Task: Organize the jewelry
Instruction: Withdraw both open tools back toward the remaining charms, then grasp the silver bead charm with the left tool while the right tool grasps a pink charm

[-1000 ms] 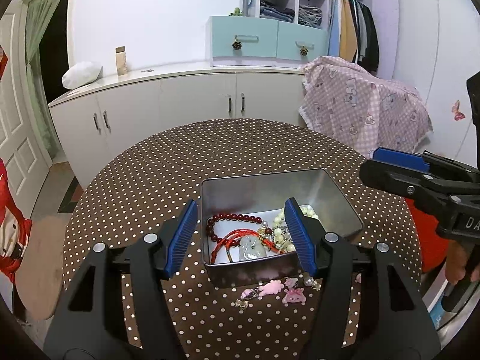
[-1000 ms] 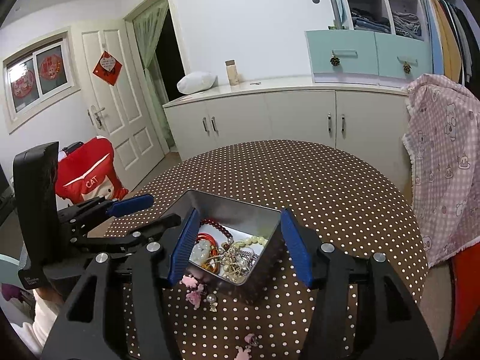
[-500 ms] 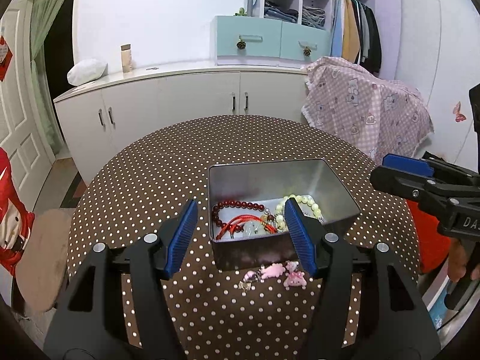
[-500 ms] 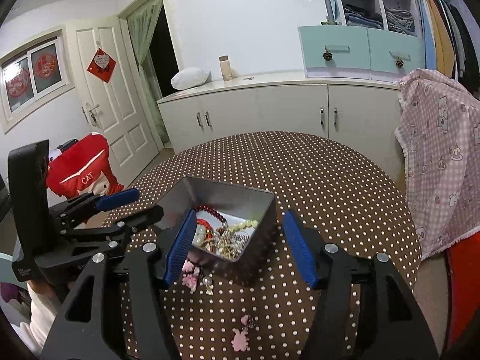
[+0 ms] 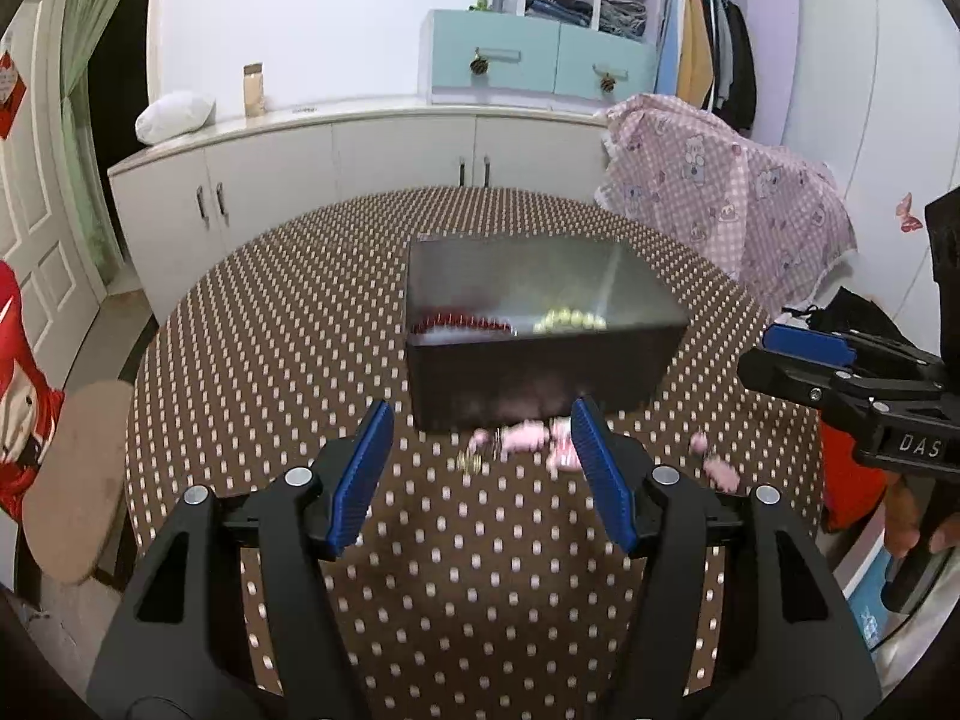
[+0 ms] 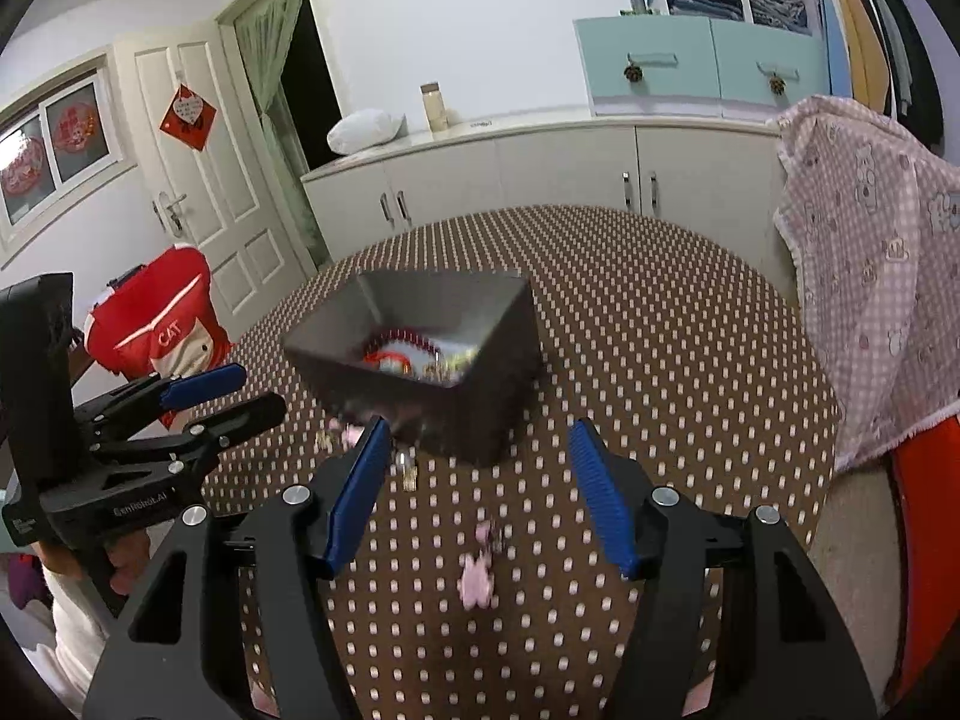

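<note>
A grey metal tin (image 5: 543,354) sits near the middle of the round, brown polka-dot table (image 5: 270,330), with a red bead bracelet (image 5: 462,321) and a pale bead string (image 5: 567,319) lying inside it. Small pink charms (image 5: 522,441) lie loose on the cloth just in front of the tin's near wall, and another pink charm (image 6: 477,579) lies nearer still. The left gripper (image 5: 483,468) hangs over the near cloth with its jaws apart and nothing between them, while the right gripper (image 6: 480,471), to its right, is opening its jaws, also on nothing.
</note>
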The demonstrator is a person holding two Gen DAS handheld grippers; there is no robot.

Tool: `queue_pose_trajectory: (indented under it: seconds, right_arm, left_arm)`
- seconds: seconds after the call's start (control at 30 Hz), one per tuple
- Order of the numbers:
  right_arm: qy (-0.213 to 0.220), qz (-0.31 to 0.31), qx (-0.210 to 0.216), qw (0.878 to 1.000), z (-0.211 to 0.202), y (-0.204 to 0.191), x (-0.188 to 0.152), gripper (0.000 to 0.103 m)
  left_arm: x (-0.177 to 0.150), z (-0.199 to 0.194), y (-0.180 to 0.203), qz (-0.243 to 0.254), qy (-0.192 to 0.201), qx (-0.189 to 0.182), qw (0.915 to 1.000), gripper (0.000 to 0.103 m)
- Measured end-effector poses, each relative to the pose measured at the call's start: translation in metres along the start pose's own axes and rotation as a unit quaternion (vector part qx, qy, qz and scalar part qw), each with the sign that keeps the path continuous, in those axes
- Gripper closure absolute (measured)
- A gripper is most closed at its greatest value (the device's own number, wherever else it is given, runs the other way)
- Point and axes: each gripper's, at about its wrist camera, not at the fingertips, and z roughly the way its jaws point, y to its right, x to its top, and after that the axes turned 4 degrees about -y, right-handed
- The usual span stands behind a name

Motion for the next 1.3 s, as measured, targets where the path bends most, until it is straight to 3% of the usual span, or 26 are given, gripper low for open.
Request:
queue_pose_trajectory:
  seconds: [0.37,0.6,0.67,0.9,1.07,1.3]
  right_arm:
    - [-0.031,-0.01,-0.045,0.998,0.02,-0.006,-0.036,0.046]
    - [-0.021,-0.035,-0.077,0.996,0.025,-0.013,-0.047,0.076]
    - [-0.022,-0.032,-0.073,0.997,0.024,-0.011,-0.047,0.088]
    - [-0.023,-0.02,-0.062,0.998,0.022,-0.004,-0.046,0.088]
    - [-0.017,-0.006,-0.062,0.998,0.016,0.005,-0.044,0.088]
    - [-0.003,0.011,-0.057,0.998,0.006,0.019,-0.039,0.088]
  left_arm:
    - [-0.03,0.001,-0.001,-0.013,-0.028,0.003,0.9995,0.04]
    - [-0.035,0.007,0.003,-0.014,-0.041,-0.006,0.999,0.04]
    - [-0.034,0.009,0.006,-0.013,-0.044,-0.011,0.9989,0.04]
    - [-0.025,0.012,0.025,0.005,-0.039,-0.052,0.9979,0.04]
    - [-0.014,0.019,0.039,0.01,-0.039,-0.108,0.9933,0.04]
    - [-0.001,0.045,0.053,0.014,-0.062,-0.106,0.9923,0.055]
